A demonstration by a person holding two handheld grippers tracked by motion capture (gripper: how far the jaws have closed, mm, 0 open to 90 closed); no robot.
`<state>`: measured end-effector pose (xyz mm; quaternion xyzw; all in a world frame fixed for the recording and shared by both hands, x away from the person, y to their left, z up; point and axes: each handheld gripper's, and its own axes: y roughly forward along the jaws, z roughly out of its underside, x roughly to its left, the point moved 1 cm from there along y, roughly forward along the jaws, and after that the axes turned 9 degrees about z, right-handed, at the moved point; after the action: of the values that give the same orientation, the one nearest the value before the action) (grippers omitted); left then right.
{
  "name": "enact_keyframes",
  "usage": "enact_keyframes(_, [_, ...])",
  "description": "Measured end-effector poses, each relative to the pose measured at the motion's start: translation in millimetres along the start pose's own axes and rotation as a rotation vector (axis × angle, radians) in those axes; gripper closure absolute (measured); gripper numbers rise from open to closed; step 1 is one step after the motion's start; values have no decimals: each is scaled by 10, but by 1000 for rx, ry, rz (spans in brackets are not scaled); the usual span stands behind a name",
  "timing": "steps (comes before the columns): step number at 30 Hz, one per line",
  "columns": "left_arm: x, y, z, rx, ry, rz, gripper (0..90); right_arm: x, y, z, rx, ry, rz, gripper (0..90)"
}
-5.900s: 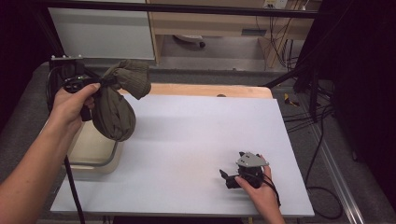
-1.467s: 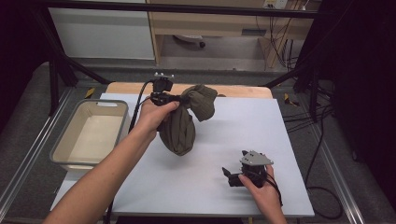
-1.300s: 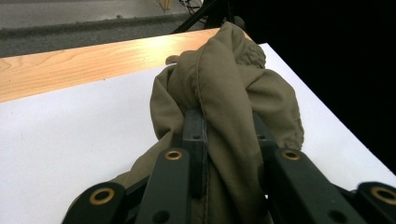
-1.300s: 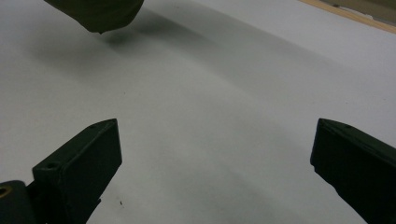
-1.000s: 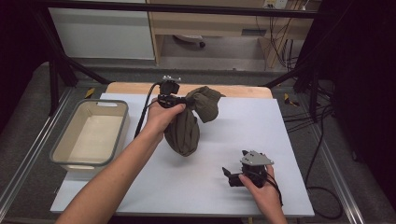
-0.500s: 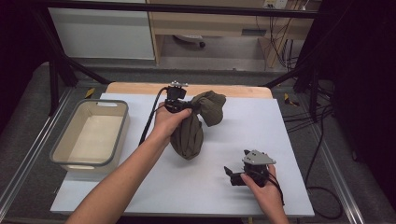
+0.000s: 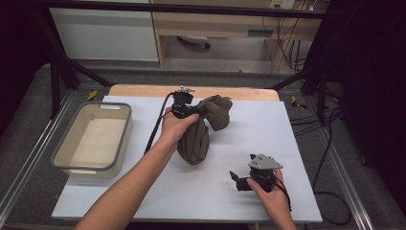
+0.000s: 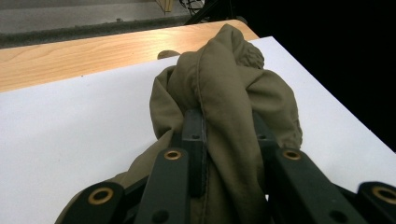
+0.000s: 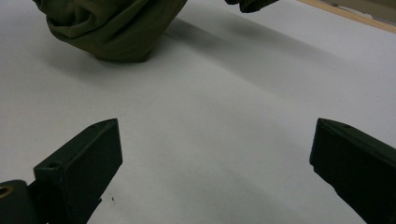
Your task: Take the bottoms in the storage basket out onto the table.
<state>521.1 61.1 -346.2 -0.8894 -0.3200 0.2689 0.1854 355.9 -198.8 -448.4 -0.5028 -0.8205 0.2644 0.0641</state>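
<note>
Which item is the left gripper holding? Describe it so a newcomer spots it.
On the white mat, right of the bin, the left gripper is shut on an olive cloth. It hangs bunched, its lower end touching the mat. It is the only soft, dark green thing there.

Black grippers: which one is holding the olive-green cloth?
The left gripper, with its jaws pinched on the olive-green cloth. The right gripper rests open, apart from it.

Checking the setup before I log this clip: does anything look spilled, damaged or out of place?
Nothing stands out. The olive cloth is bunched up, but only because the left gripper is clamped on it, its lower end touching the white mat. The right gripper rests open on the mat. The tray sits square beside the mat.
</note>
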Motion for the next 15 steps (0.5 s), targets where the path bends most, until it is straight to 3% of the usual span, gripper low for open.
enact_keyframes(11, [20,39,39,18,1,10,735,-9,-4,-1,-3,2,-2,31])
enact_keyframes(15, [35,67,62,9,-17,22,734,-10,-5,1,-3,-1,-2,31])
